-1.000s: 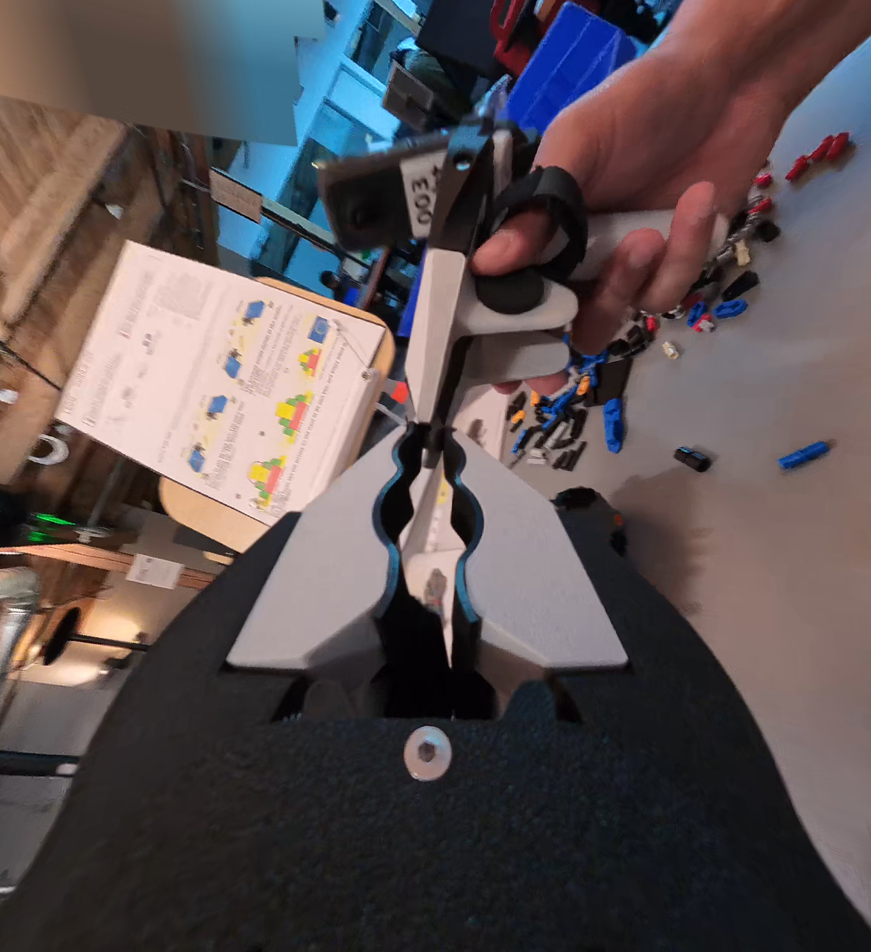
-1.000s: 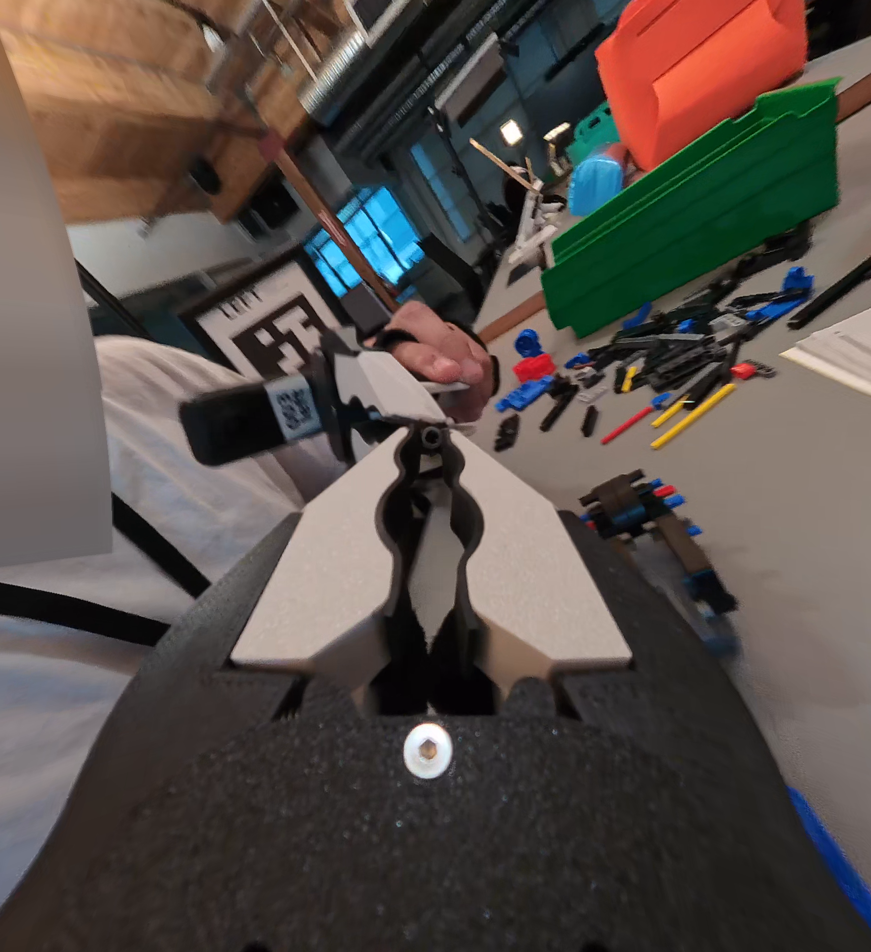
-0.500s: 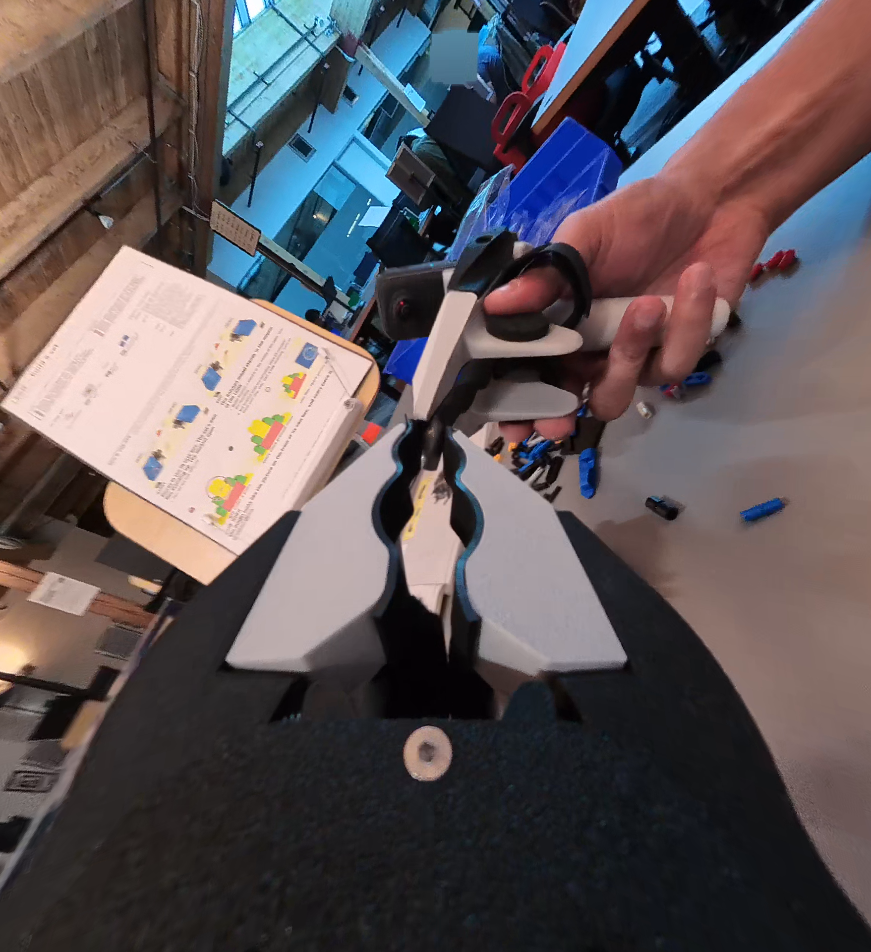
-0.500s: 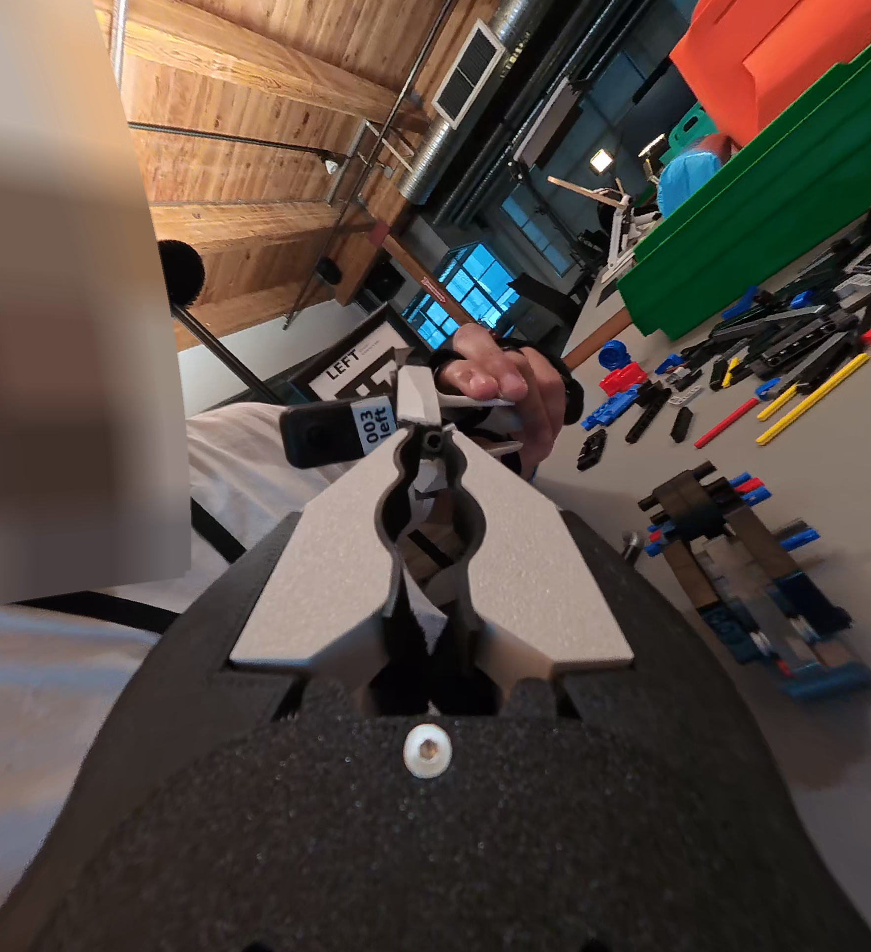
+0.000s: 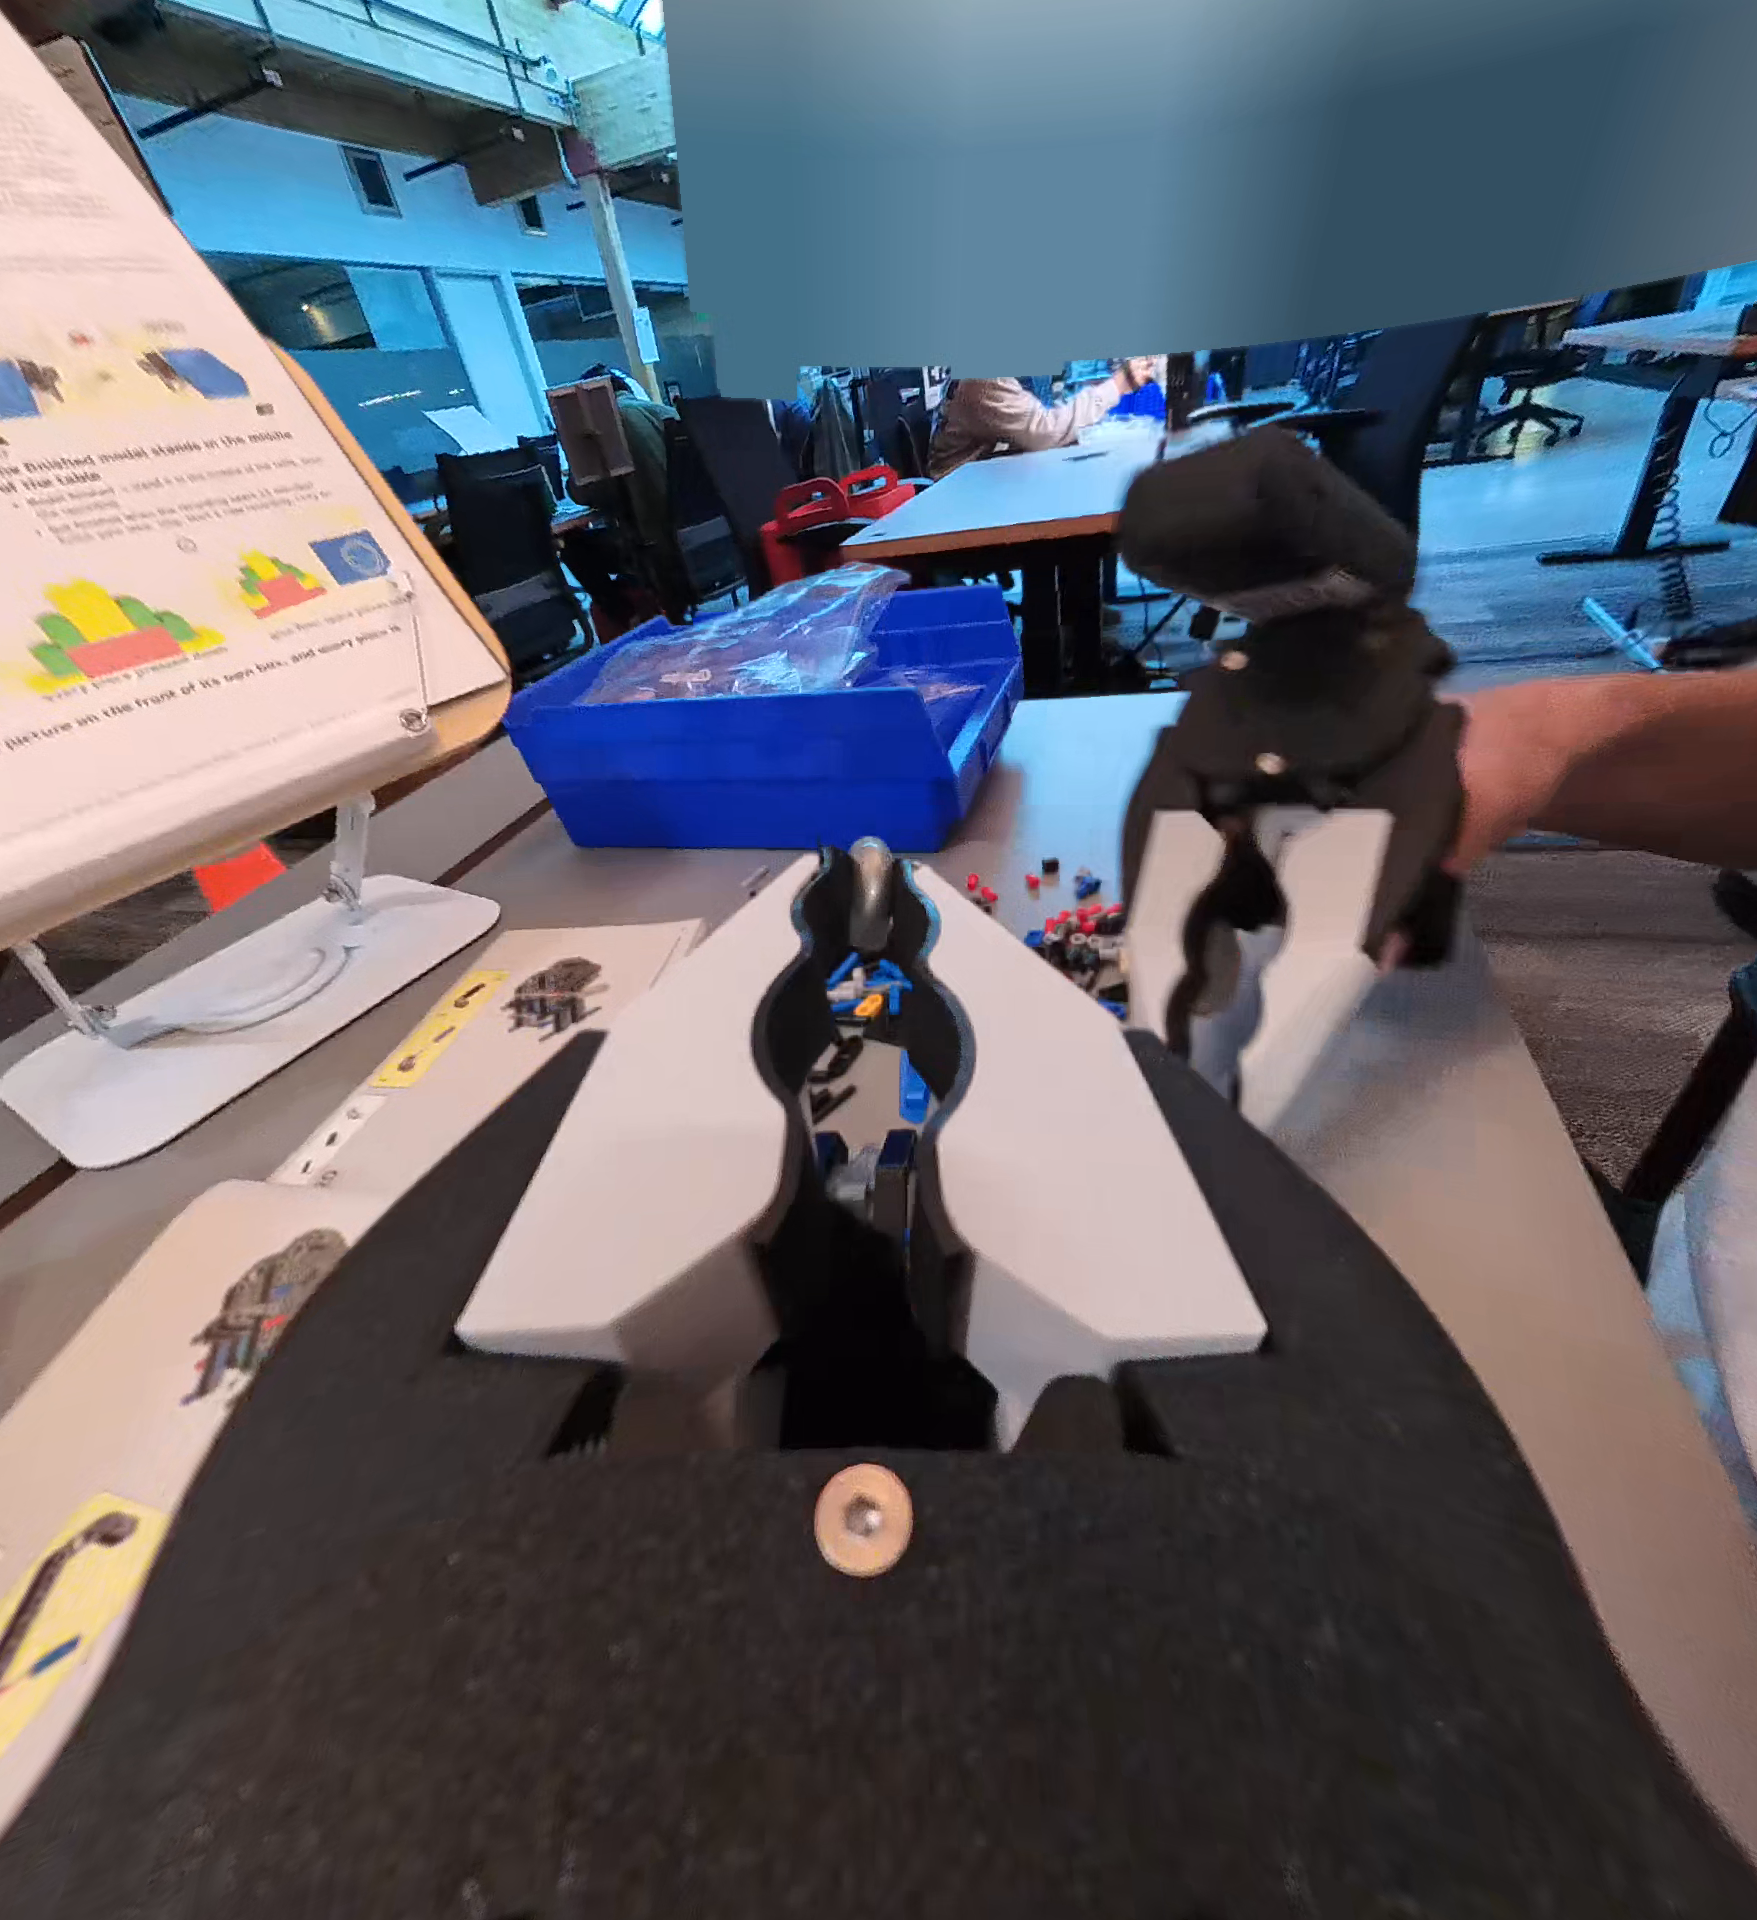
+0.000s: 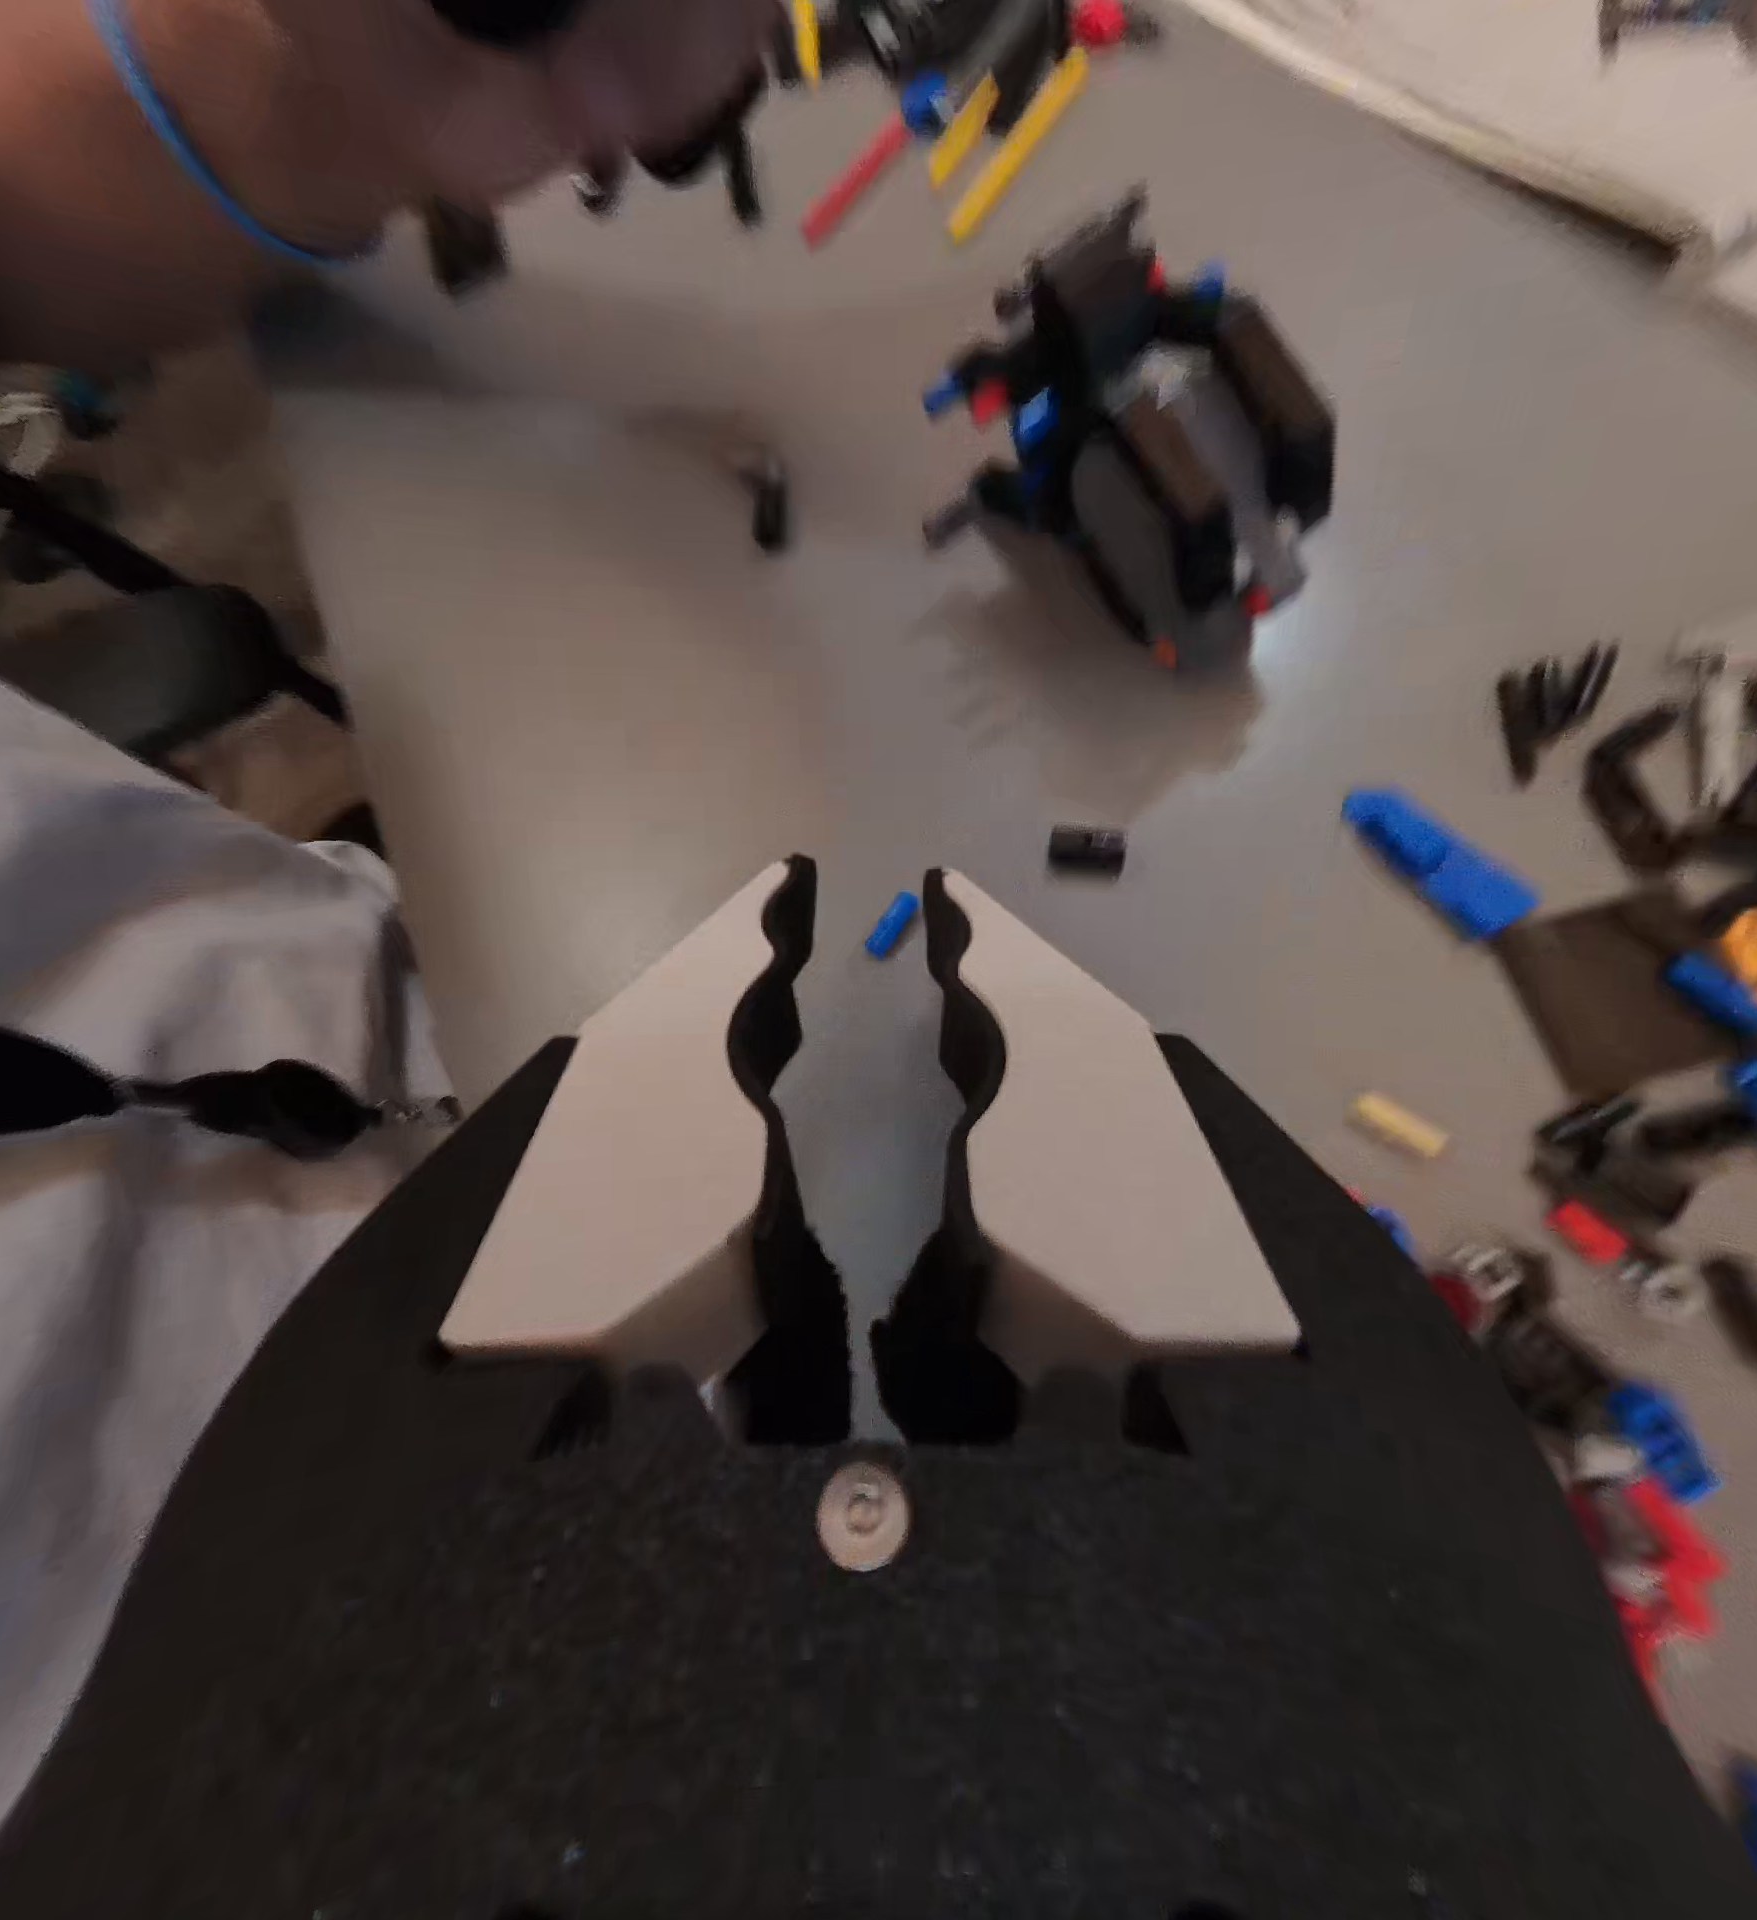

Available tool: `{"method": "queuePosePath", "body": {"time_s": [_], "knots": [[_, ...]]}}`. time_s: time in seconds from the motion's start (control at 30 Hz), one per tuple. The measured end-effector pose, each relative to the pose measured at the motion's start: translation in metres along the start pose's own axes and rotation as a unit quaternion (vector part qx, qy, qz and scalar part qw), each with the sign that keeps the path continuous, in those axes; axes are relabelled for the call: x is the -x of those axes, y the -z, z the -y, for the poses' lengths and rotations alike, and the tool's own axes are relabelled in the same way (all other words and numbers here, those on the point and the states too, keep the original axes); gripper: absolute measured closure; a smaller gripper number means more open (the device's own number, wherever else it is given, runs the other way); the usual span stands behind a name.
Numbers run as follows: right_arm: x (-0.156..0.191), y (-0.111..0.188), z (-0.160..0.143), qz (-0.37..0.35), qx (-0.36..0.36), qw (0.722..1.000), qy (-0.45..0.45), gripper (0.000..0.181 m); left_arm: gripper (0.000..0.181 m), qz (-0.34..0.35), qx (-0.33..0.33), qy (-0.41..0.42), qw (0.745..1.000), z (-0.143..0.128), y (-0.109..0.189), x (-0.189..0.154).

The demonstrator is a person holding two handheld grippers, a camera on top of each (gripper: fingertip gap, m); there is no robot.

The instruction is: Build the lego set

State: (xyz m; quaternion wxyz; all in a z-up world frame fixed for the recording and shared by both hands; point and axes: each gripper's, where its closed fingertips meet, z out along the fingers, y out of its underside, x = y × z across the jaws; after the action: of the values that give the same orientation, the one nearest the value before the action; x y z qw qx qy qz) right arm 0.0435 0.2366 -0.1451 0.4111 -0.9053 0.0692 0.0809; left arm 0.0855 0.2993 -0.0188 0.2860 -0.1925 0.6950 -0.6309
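Observation:
My left gripper (image 5: 868, 883) is shut on a small grey piece (image 5: 870, 902) pinched at its tips and holds it in the air above the table. My right gripper (image 6: 858, 883) is open and empty, pointing down at the table. A small blue pin (image 6: 892, 925) lies on the table just past the gap between its tips. A black pin (image 6: 1084, 850) lies a little to the right. The partly built black and blue model (image 6: 1154, 447) sits farther off. In the left wrist view the right gripper (image 5: 1212, 1060) hangs tips down at the right.
A blue bin (image 5: 780, 748) with plastic bags stands at the back. An instruction sheet on a stand (image 5: 126, 582) is at the left, with booklet pages (image 5: 500, 1018) on the table. Piles of loose pieces (image 6: 1705, 1039) lie at the right, with yellow and red axles (image 6: 999, 156) beyond. Some 15 centimetres of space lies between my two pairs of fingers.
The two grippers were shut tip to tip in the air. They have parted: the right one has opened and swung down over the table; the left one has turned level, still holding its piece.

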Motion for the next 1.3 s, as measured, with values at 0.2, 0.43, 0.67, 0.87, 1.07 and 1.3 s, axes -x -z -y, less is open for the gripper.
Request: {"method": "queuePosePath", "body": {"time_s": [0.2, 0.43, 0.67, 0.87, 1.07, 1.3], "knots": [[0.0, -0.01, -0.015, -0.062, -0.013, 0.998, 0.003, 0.161, 0.175, -0.01, 0.013, -0.019, 1.0, -0.018, 0.005, -0.009], [0.006, -0.013, -0.026, -0.031, 0.036, 0.999, 0.02, 0.161, 0.175, -0.006, 0.022, -0.038, 0.999, -0.019, 0.006, -0.011], [0.023, -0.019, -0.015, 0.015, 0.01, 1.0, 0.016, 0.163, 0.175, 0.002, 0.02, -0.021, 1.0, -0.019, 0.008, -0.002], [-0.005, -0.018, -0.018, -0.041, 0.033, 0.998, 0.035, 0.16, 0.175, 0.001, 0.021, -0.01, 1.0, -0.021, 0.008, 0.001], [-0.009, -0.022, -0.017, -0.128, 0.001, 0.991, 0.025, 0.168, 0.175, -0.001, 0.019, -0.007, 1.0, -0.02, 0.008, 0.001], [-0.008, -0.024, -0.017, -0.155, 0.003, 0.986, 0.061, 0.173, 0.175, -0.021, 0.018, 0.007, 1.0, -0.022, 0.007, -0.004]]}}
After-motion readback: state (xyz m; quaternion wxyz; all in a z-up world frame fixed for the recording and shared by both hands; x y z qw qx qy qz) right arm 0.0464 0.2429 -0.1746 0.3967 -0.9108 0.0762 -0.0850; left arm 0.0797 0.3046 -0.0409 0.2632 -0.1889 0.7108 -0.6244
